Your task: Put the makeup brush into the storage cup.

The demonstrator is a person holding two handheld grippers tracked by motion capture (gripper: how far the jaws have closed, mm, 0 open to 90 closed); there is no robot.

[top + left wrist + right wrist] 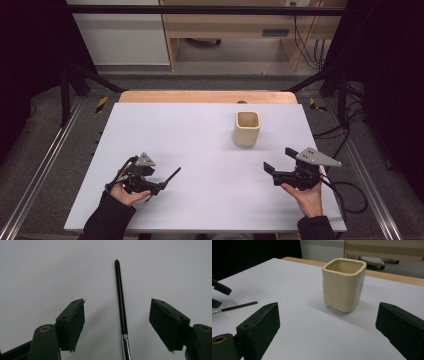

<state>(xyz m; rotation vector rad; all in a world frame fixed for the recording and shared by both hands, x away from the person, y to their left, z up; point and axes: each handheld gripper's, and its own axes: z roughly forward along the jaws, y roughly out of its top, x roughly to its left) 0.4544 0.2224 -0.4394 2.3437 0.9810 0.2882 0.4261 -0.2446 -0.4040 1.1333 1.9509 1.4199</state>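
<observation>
Left gripper (117, 325) jaws apart, straddling the thin black-handled brush (121, 300) lying flat on the white table (200, 135); not clamped yet. Right gripper (327, 340) also wide open, beige cup (343, 283) just ahead. Pre-grasp step; next likely: lower, close on handle.

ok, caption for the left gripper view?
Open left gripper straddling a thin black-handled brush lying on the white table.
</observation>
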